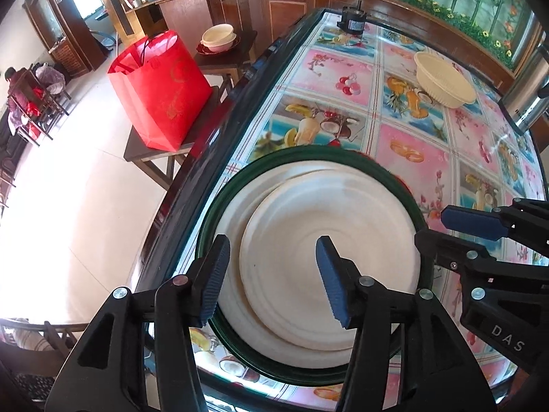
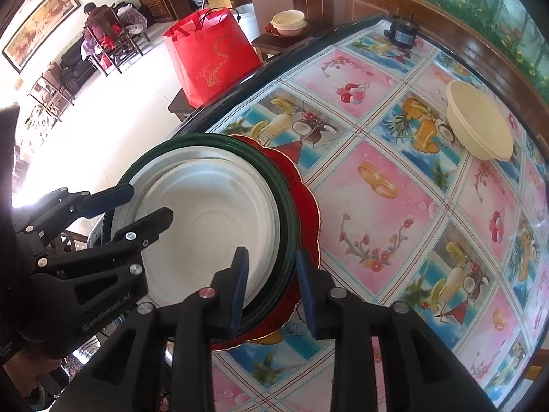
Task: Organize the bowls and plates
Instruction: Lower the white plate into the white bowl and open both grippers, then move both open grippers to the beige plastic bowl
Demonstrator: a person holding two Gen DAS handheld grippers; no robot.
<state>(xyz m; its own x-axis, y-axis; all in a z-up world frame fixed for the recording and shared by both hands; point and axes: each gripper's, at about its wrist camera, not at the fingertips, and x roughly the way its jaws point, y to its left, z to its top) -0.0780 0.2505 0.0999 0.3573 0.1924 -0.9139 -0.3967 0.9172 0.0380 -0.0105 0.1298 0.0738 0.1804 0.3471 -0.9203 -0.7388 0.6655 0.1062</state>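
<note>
The table [image 1: 405, 144], under a fruit-print cloth, stretches out ahead of both sets of jaws. Directly beneath the left gripper [image 1: 272, 274], whose jaws stand wide and hold nothing, lies a green-rimmed plate [image 1: 308, 158] with white plates [image 1: 326, 240] stacked on it. A red plate [image 2: 302, 185] sits under that stack. The right gripper [image 2: 272, 292] straddles the stack's near edge, one jaw over the white plates and the other outside over the red rim; the jaws are partly open, not clamped. Far ahead and to the right, well apart from the stack, rests an overturned cream bowl [image 1: 444, 80].
</note>
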